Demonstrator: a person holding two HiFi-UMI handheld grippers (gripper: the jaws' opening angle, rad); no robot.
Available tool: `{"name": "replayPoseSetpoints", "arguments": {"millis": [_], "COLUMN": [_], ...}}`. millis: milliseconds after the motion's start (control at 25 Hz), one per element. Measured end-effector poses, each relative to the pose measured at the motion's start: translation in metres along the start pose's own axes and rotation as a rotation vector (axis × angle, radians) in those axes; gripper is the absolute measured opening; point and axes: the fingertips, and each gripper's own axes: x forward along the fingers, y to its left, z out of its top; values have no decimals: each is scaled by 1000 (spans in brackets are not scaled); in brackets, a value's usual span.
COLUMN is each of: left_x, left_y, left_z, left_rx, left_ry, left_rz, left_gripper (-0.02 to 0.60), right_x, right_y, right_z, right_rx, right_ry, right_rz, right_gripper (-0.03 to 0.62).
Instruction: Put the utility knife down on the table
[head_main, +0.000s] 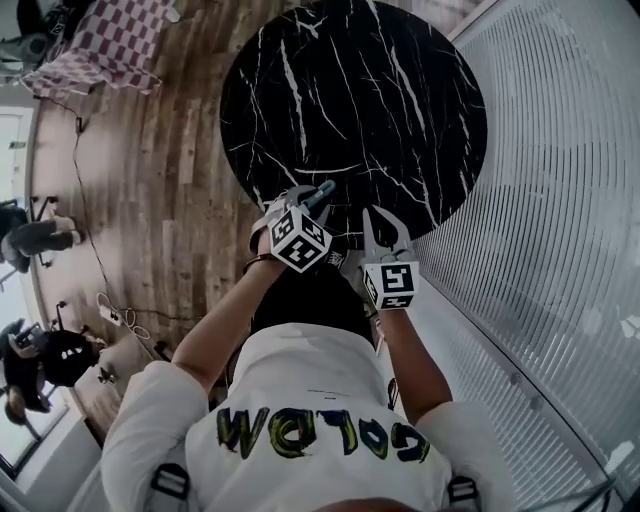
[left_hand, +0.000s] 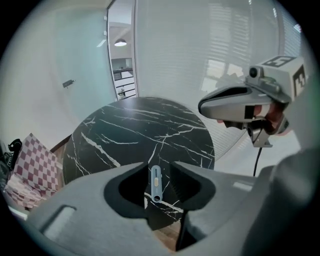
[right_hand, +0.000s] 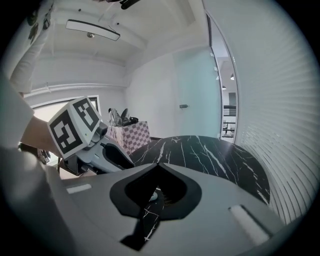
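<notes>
A blue-grey utility knife (left_hand: 155, 182) stands clamped between the tips of my left gripper (left_hand: 155, 169), which is shut on it. In the head view the knife (head_main: 322, 190) sticks out of the left gripper (head_main: 308, 203), above the near edge of the round black marble table (head_main: 400, 80). My right gripper (head_main: 386, 230) hovers just to the right, by the same edge. Its jaws meet at the tips (right_hand: 158, 165), shut, and I see nothing held. From the left gripper view the right gripper (left_hand: 235, 102) hangs at the upper right, over the table (left_hand: 130, 130).
A white slatted wall (head_main: 560, 200) runs close along the table's right side. Wooden floor (head_main: 150, 200) lies to the left, with a cable and seated people (head_main: 40, 355) further off. A red-and-white checked cloth (head_main: 110, 40) covers something beyond the table.
</notes>
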Motion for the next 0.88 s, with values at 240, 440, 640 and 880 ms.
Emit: {"name": "replayPoseSetpoints", "arguments": {"millis": [240,440,640,880], "left_x": [-60,-107,-159,-204], "left_y": [-11,-18,-25,-39], "left_z": [35,66,97,123], "left_rx": [-21,-21,-55,-47], "left_ry": [-114,-229,-382,-545], "left_rz": [13,29,63,75], "left_gripper": [132,130,99,36], "right_x": [-29,-53,-82,-117], "right_y": [19,32,50,64], "right_z": [43,78,111,143], "right_rx": [-2,7,20,19], "right_ry": [-47,-109,-162,-235], "right_rz": [9,29,62,83], "right_gripper": [3,3,3,3]}}
